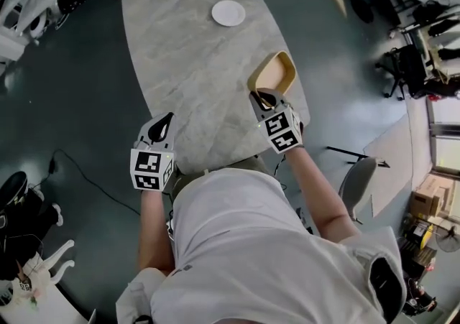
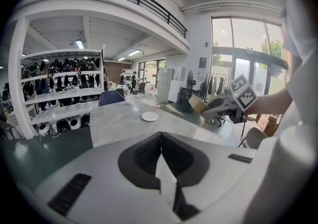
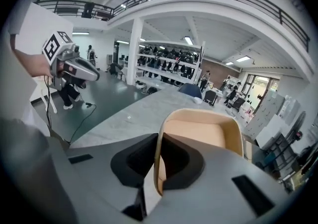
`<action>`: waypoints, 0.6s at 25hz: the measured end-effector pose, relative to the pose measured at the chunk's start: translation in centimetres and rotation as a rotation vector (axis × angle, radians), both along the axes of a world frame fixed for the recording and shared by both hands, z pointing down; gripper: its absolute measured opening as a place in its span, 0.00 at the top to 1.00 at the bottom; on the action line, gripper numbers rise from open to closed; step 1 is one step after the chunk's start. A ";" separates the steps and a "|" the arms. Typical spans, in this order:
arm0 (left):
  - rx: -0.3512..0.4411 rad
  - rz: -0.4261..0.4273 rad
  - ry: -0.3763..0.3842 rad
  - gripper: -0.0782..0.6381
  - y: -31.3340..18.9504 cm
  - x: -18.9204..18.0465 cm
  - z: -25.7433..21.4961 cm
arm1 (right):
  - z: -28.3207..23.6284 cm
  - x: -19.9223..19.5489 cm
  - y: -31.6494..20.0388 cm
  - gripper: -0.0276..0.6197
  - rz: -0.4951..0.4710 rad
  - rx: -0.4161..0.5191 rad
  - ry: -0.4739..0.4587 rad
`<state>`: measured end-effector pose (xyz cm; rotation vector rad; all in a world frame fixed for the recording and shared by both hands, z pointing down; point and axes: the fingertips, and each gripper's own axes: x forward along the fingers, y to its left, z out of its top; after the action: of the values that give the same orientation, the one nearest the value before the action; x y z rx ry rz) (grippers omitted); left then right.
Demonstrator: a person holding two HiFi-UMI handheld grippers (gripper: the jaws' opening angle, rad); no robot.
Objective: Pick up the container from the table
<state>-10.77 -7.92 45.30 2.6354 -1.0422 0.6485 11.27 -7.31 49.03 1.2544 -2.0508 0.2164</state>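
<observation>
— Where is the container (image 1: 275, 71)?

— In the head view it sits right of centre, over the right edge of the grey marbled bench (image 1: 187, 85). It is a tan, open tray-like box with rounded corners, tilted, with its open side facing up and to the left of the frame.

— Is it resting on the bench?

— No. The left gripper view shows it at centre right, held up in the air clear of the bench top.

— What has hold of it?

— The right hand-held gripper (image 1: 267, 97). Its own view shows the jaws nearly together, pinching the container's near wall between the two dark pads, with the rest of the box reaching away beyond them.

— And the other one?

— The left hand-held gripper (image 1: 164, 123) is at the lower left of the bench's near end, well apart from the container. Its jaws are closed tip to tip with nothing between them.

— Anything else on the bench?

— A white plate (image 1: 228, 13), top centre of the head view, far from both.
</observation>
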 end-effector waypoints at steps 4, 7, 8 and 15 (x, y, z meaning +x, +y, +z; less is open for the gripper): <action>0.057 0.031 0.036 0.89 -0.7 0.8 -2.4 | -3.5 -1.0 0.7 0.92 0.005 0.080 -0.063; 0.093 0.063 0.063 0.89 -1.2 1.7 -4.2 | -5.6 -1.6 1.2 0.92 0.005 0.134 -0.098; 0.106 0.074 0.072 0.89 -1.3 1.9 -4.7 | -6.2 -1.9 1.4 0.92 0.005 0.149 -0.108; 0.192 0.154 0.137 0.89 -2.4 3.5 -8.3 | -9.8 -2.3 1.9 0.93 0.030 0.251 -0.148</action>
<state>-7.30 -10.30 37.01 2.9009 -0.9105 0.4081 8.97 -5.45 39.19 1.4585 -2.2397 0.0684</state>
